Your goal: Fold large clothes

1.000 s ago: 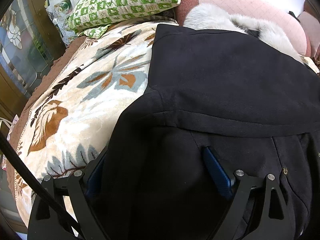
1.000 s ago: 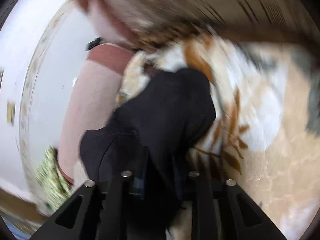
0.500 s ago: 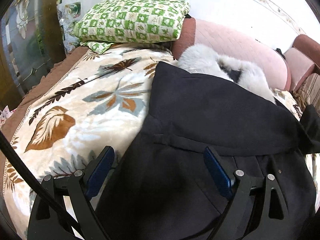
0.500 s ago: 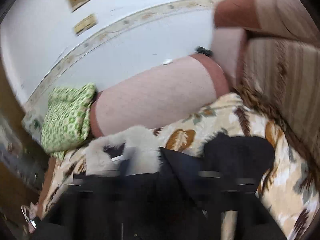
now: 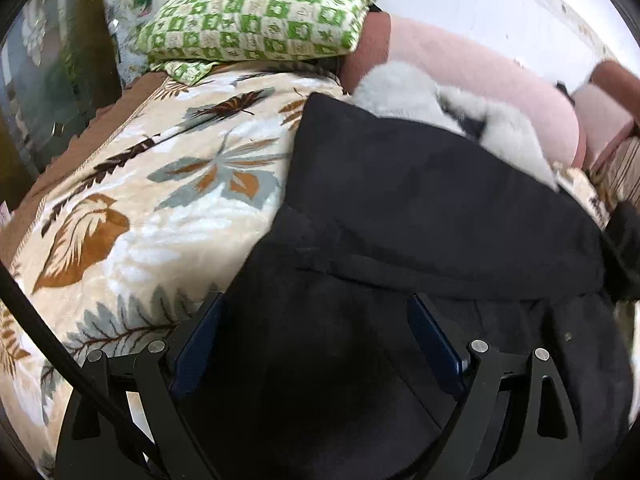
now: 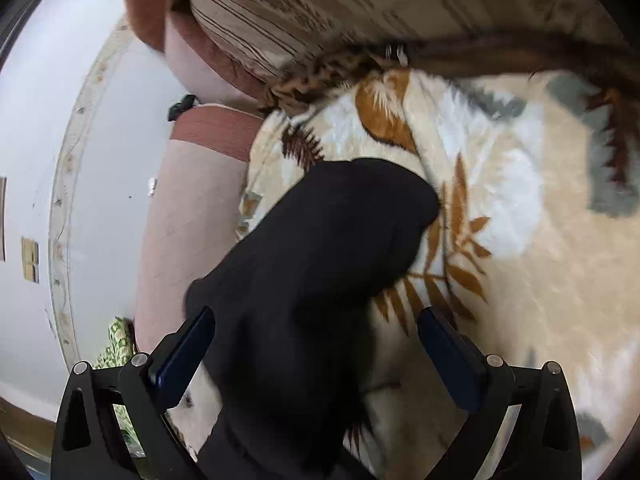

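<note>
A large black coat (image 5: 420,208) with a pale grey fur trim (image 5: 404,92) lies spread on a leaf-patterned blanket (image 5: 168,184). A sleeve is folded across its body. My left gripper (image 5: 316,320) is open, its blue pads wide apart above the coat's body, holding nothing. In the right wrist view a black sleeve (image 6: 328,248) lies on the blanket (image 6: 520,264). My right gripper (image 6: 316,332) is open, its jaws wide on either side of the sleeve, not closed on it.
A green checked pillow (image 5: 260,12) sits at the head of the bed. A pink bolster (image 5: 480,76) runs along the white wall (image 6: 100,140). A striped cushion (image 6: 360,4) stands behind the sleeve. Dark wood furniture (image 5: 60,60) is at the left.
My right gripper has opened and let go of the black sleeve, which now lies on the blanket. The left gripper has drawn back slightly and stays open over the coat.
</note>
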{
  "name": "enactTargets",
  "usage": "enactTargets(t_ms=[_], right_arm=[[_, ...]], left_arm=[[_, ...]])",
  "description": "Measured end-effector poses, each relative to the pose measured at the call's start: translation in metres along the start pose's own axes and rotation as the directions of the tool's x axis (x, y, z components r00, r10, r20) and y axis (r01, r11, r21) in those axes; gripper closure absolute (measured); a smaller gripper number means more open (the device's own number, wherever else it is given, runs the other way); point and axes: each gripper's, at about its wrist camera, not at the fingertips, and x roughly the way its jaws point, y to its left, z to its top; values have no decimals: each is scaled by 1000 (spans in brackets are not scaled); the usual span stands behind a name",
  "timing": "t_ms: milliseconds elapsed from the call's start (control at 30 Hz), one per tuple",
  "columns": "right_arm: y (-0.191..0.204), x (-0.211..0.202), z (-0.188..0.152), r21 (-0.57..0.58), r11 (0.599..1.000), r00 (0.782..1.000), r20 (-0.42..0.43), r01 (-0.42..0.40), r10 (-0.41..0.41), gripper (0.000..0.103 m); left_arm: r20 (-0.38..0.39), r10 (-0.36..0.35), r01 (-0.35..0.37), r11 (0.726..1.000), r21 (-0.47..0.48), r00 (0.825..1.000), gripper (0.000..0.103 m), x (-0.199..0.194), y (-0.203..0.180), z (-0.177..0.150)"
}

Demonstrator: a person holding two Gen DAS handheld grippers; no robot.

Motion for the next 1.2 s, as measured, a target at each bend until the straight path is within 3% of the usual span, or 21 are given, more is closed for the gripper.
enactTargets(t_ms=[33,133,267,367,467,533,633,700,767,800,833,933,1000,1067,1133,1200], right_arm=[[1,11,4,-2,1000,1000,-13,-7,7,5],[15,31,11,-45,999,999,-34,-3,1,70],[58,26,6,-219,972,996,33,90,-84,83],[124,7,-24,-429,894,991,98,127,-94,85],[187,-4,-72,-603,791,993,108,104,-47,86],[229,-10,-122,-718,695,998,64,47,-1,86],[277,-1,-221,-860,505,997,-81,-76,13,83],[285,14,-284,-885,423,976,-217,-195,-6,72],[280,30,-340,-880,370,939,-341,-299,-51,46],[276,36,-360,-881,347,927,-367,-321,-74,39],[271,40,-383,-887,314,918,-386,-340,-95,35],[253,34,-437,-907,192,899,-406,-375,-165,35],[250,24,-445,-921,149,910,-382,-360,-163,35],[254,15,-437,-948,129,943,-307,-291,-128,35],[259,17,-425,-968,139,967,-226,-209,-116,35],[264,33,-413,-976,168,978,-161,-138,-130,41]], left_arm=[[6,19,-20,1000,22,1000,13,2,-4,-1],[16,52,-53,996,75,998,13,6,-14,-3],[18,28,-29,997,74,999,13,3,-12,-1],[22,-13,12,1000,28,1000,13,-3,-3,3],[35,-37,38,999,-23,999,13,-12,10,7],[54,-38,42,997,-59,998,13,-19,20,11],[88,-19,30,992,-125,996,13,-28,42,17],[101,4,15,983,-182,995,13,-31,60,23],[99,15,8,973,-229,995,13,-32,75,26],[93,15,10,967,-256,996,13,-31,83,28],[87,12,13,959,-285,996,13,-31,92,29],[76,-19,44,935,-352,997,13,-31,112,31],[80,-35,63,923,-380,996,13,-33,119,33],[86,-28,59,920,-387,996,13,-34,120,33],[88,-22,54,921,-387,996,13,-34,119,33],[80,-22,51,922,-383,997,13,-34,119,33]])
